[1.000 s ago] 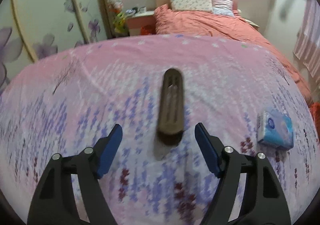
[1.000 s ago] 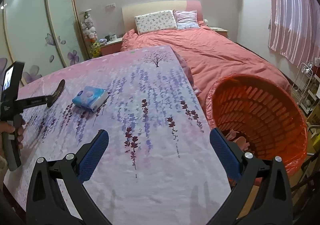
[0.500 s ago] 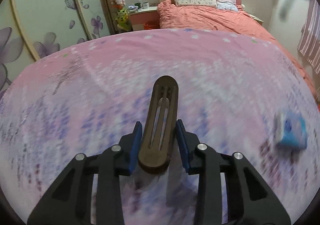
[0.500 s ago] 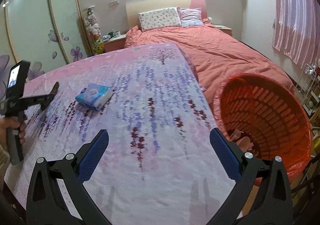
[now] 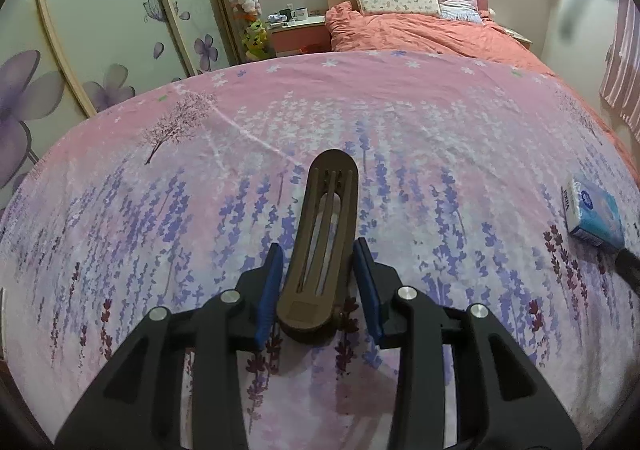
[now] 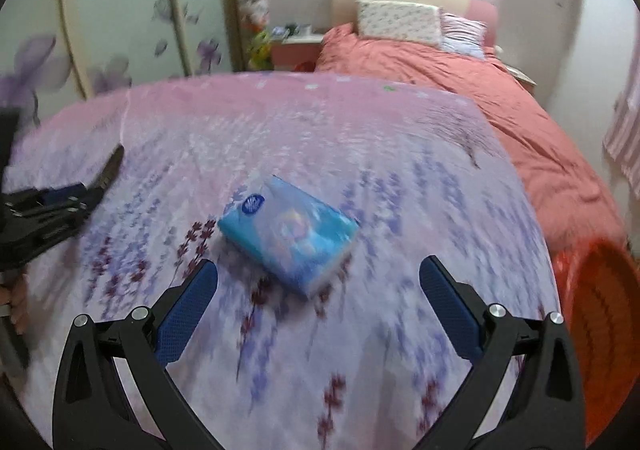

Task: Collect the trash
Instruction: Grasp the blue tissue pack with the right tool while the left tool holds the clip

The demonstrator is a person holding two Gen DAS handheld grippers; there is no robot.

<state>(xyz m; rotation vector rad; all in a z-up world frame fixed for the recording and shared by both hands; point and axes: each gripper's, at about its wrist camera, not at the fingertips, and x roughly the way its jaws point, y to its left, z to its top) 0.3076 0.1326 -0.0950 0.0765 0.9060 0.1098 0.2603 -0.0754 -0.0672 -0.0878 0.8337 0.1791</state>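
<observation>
Left wrist view looks over a tabletop (image 5: pixel 400 122) under a smooth pink cloth printed with rows of purple and maroon flower sprigs and one small bare tree toward 10 o'clock. Beyond its far edge, at 12 to 1 o'clock, stands a bed (image 5: pixel 420 30) with a rumpled salmon cover, a flowered pillow and a striped one against a pale headboard; at 10 o'clock a frosted wardrobe door (image 5: pixel 100 30) carries violet blossoms, with soft toys stacked beside it. The left gripper (image 5: pixel 318 270) has its blue ribbed pads on either side of a long brown slotted piece (image 5: pixel 326 234), flat, rounded at both ends and matte like moulded plastic; the jaws are opening, yet the pads look to be touching its sides, and whether it is off the cloth I cannot tell. At 3 o'clock a blue tissue pack (image 5: pixel 594 210) lies on the cloth, its glossy wrapper cut by the lens rim. Right wrist view is smeared by motion: the right gripper (image 6: pixel 318 302) stands wide with nothing between its pads, the same soft rectangular pack (image 6: pixel 288 234) lying just ahead at 12 o'clock. An orange ribbed basket (image 6: pixel 596 314) is half cut off at 4 o'clock, its contents unreadable.
</observation>
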